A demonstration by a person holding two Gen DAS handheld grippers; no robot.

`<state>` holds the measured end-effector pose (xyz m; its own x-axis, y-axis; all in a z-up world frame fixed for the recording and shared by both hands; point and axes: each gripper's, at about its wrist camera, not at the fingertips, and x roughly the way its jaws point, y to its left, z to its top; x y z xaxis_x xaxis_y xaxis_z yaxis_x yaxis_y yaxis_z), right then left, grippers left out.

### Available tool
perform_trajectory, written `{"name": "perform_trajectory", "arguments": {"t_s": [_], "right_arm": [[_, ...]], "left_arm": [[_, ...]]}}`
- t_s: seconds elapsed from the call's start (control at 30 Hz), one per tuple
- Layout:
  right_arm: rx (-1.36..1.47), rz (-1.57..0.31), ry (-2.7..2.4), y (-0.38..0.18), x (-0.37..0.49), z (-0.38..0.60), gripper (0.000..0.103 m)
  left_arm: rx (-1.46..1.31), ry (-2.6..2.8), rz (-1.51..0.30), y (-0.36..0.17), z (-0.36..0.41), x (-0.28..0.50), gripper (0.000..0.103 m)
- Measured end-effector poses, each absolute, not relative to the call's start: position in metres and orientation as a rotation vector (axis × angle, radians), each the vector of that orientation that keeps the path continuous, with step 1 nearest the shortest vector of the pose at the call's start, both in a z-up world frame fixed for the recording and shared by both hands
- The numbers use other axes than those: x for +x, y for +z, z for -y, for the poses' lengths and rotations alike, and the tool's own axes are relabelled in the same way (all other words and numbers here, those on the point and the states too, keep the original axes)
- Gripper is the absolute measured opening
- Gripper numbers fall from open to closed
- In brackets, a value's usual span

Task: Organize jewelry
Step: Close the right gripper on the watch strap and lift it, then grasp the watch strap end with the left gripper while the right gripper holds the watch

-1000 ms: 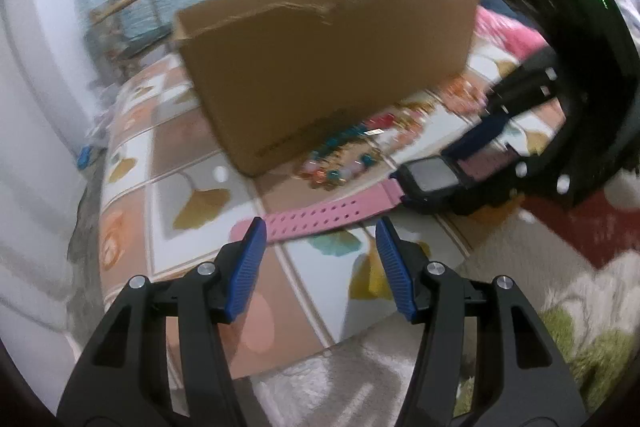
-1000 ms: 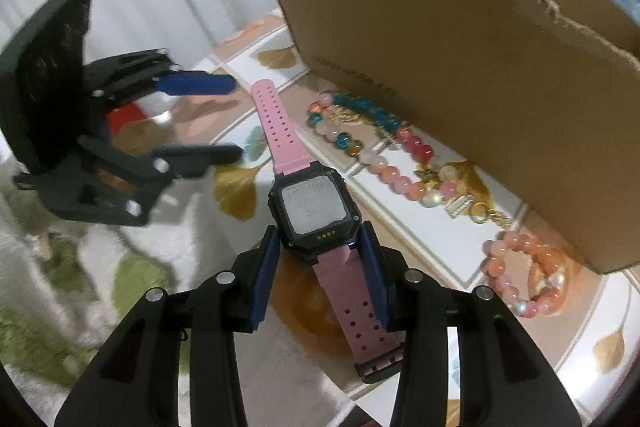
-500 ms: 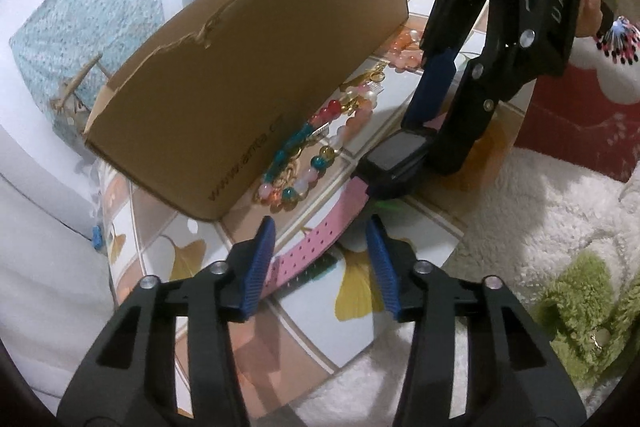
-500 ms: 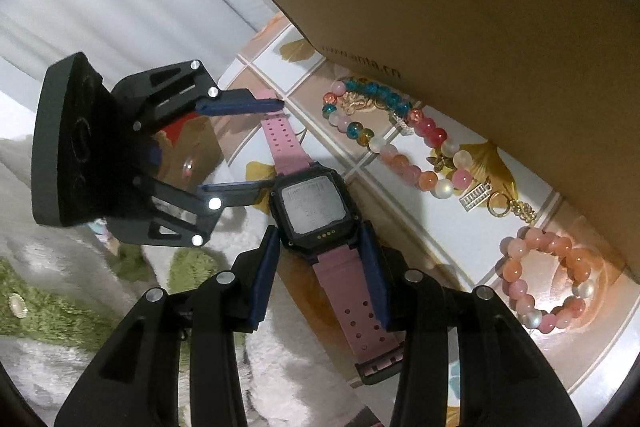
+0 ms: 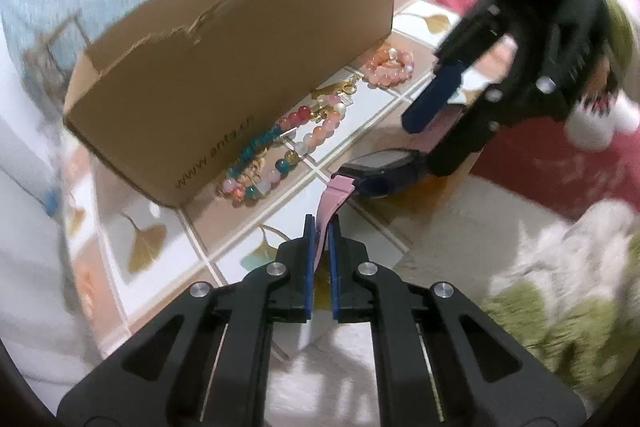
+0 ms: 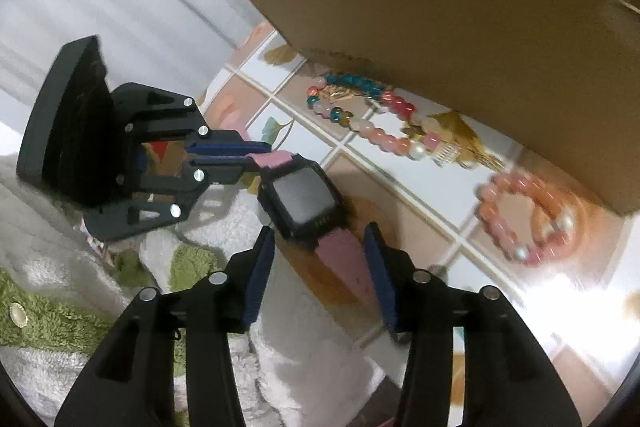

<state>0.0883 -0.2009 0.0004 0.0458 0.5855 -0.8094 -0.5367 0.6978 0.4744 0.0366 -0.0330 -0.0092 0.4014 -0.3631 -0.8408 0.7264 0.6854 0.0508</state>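
A pink-strapped watch (image 6: 304,195) with a black square face is held off the tiled mat. My left gripper (image 5: 320,227) is shut on the far end of its pink strap (image 5: 334,193); it also shows in the right wrist view (image 6: 256,153). My right gripper (image 6: 320,247) is open, its fingers on either side of the near strap (image 6: 346,259) just behind the watch face. It shows in the left wrist view (image 5: 436,131) too. A multicoloured bead bracelet (image 6: 368,119) and a pink bead bracelet (image 6: 528,215) lie by the cardboard box (image 6: 480,27).
The torn cardboard box (image 5: 224,67) stands on a mat with leaf-pattern tiles (image 5: 144,239). A white and green fluffy rug (image 6: 60,307) lies beside the mat. A gold charm (image 6: 456,147) lies between the bracelets.
My left gripper has closed on the watch's far strap. My right gripper's fingers have opened wider around the near strap, and the watch has tilted and lifted.
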Motion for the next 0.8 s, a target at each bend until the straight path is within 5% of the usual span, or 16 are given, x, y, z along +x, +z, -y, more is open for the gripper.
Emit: {"name": "perform_trajectory", "arguments": {"t_s": [0.3, 0.57, 0.8], "right_arm": [[-0.025, -1.154, 0.756, 0.011, 0.069, 0.208, 0.048], [-0.187, -1.132, 0.72, 0.008, 0.068, 0.183, 0.015], [0.11, -1.318, 0.787, -0.002, 0.094, 0.199, 0.009]], "left_arm": [[0.111, -0.849, -1.107, -0.006, 0.01, 0.051, 0.004], [-0.015, -0.85, -1.143, -0.006, -0.004, 0.059, 0.003], [-0.083, -0.843, -1.177, -0.009, -0.016, 0.07, 0.003]]}}
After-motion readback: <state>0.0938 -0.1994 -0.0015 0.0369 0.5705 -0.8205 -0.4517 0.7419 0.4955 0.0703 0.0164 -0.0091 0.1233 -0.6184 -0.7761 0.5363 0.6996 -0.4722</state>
